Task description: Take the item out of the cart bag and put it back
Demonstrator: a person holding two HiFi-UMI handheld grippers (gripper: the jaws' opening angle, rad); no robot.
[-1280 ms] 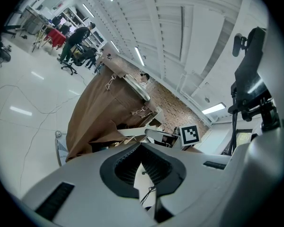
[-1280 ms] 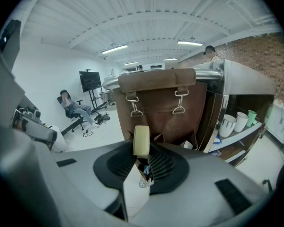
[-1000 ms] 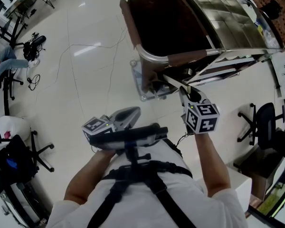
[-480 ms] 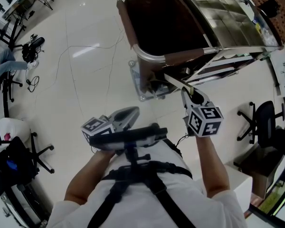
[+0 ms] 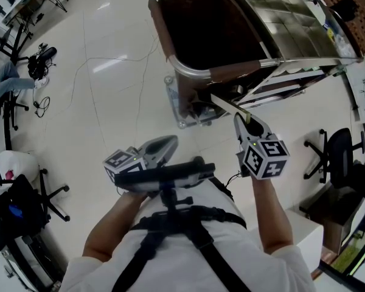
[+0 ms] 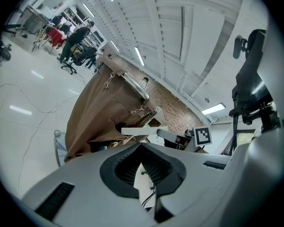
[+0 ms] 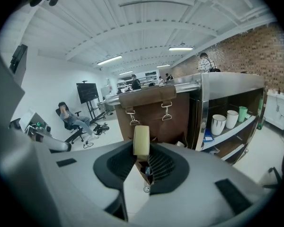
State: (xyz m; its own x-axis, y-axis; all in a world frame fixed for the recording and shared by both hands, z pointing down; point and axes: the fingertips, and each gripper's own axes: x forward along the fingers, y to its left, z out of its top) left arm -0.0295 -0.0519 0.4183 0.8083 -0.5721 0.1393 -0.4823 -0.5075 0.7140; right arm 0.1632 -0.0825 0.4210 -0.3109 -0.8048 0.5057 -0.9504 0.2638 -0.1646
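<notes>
Head view: right gripper (image 5: 242, 119) clamps a pale flat item (image 5: 224, 104) just outside the brown cart bag (image 5: 198, 26); its marker cube (image 5: 264, 158) bears black-and-white squares. Left gripper view: left gripper (image 6: 142, 146), jaw tips together. Right gripper view: item upright between the pads, bag behind.

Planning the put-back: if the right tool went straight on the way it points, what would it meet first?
The pale flat item clamped in the right tool would lead, and it looks aimed at the brown cart bag, at its buckled front panel, not its open top. Depth is hard to judge.
</notes>
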